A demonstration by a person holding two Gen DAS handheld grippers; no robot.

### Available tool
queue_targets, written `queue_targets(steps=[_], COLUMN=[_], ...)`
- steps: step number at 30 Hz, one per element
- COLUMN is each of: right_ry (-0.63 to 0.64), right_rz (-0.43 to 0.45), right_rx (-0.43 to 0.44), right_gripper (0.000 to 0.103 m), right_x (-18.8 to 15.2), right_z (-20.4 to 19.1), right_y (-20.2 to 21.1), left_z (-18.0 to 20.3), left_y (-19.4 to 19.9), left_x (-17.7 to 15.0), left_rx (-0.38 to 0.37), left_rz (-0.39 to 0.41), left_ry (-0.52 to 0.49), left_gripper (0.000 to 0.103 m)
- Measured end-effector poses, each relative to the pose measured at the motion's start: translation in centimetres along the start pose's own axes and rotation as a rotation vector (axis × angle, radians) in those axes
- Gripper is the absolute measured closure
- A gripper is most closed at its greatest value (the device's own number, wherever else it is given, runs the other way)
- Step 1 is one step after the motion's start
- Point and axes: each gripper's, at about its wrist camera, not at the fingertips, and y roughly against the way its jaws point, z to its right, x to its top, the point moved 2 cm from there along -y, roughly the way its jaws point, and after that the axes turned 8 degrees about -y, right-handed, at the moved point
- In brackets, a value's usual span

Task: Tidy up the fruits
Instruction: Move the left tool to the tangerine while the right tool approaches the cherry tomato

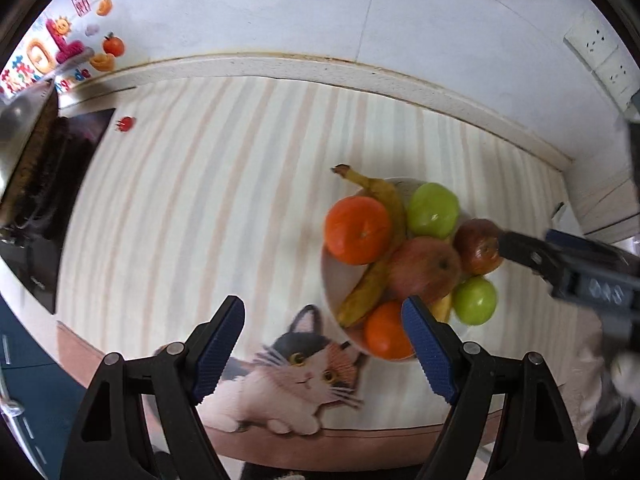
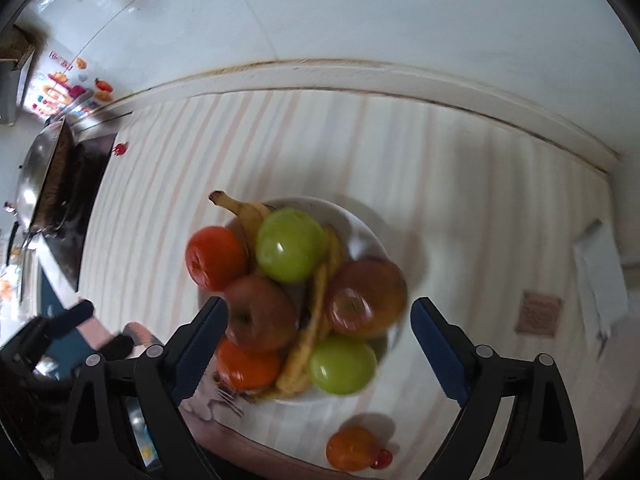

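Fruit fills the white bowl (image 2: 362, 236), which sits just ahead of both tongs on the striped mat (image 1: 224, 200). From the left: an orange (image 2: 216, 258), a red apple (image 2: 260, 312) with a second orange (image 2: 248, 368) below it, a green apple (image 2: 290, 244), two bananas (image 2: 316, 308) running through the middle, another red apple (image 2: 366, 300) and a lower green apple (image 2: 342, 364). One small orange (image 2: 350, 448) lies outside the bowl on the mat, between the right tongs' fingers, a little red thing touching it. Left tongs (image 1: 324, 344) stand well open and empty, over the mat's cat picture (image 1: 296, 372), the bowl at their right finger. Right tongs (image 2: 318, 348) gape wide over the bowl, gripping nothing. The wall stickers' writing is too small to read.
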Motion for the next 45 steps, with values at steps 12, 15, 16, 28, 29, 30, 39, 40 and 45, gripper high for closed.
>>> queue_targets(steps=[12, 15, 16, 28, 29, 30, 39, 40, 45], right_ry=[-0.101, -0.105, -0.102, -0.102, -0.103, -0.104, -0.123, -0.139, -0.222], right_rz=[0.18, 0.225, 0.235, 0.324, 0.327, 0.329, 0.332, 0.326, 0.243], right_rx=[-0.048, -0.066, -0.072, -0.048, -0.043, -0.041, 0.024, 0.043, 0.066], right_gripper=[0.006, 0.006, 0.006, 0.006, 0.006, 0.006, 0.006, 0.006, 0.035], right_x=[-8.4, -10.2, -10.3, -14.8, -15.1, -15.3, -16.7, -16.9, -17.4], right_z=[1.1, 1.0, 0.8, -0.2, -0.3, -0.4, -0.1, 0.4, 4.5], right_y=[6.0, 7.9, 8.4, 14.5, 14.8, 15.1, 16.3, 16.0, 12.0], left_z=[2.1, 2.5, 2.7, 4.0, 4.1, 4.2, 5.0, 5.1, 6.5], left_y=[3.2, 4.2, 4.6, 9.4, 9.8, 10.1, 11.3, 11.2, 8.7], left_x=[-3.1, -3.9, -4.1, -6.2, -6.4, -6.6, -7.9, -8.0, -8.0], left_rx=[0.033, 0.02, 0.019, 0.006, 0.003, 0.001, -0.027, -0.025, 0.009], left_rz=[0.051, 0.063, 0.069, 0.135, 0.138, 0.14, 0.14, 0.139, 0.109], left_ry=[-0.099, -0.103, -0.108, -0.139, -0.141, -0.142, -0.155, -0.158, -0.191], left_gripper=[0.023, 0.023, 0.023, 0.023, 0.023, 0.023, 0.023, 0.023, 0.023])
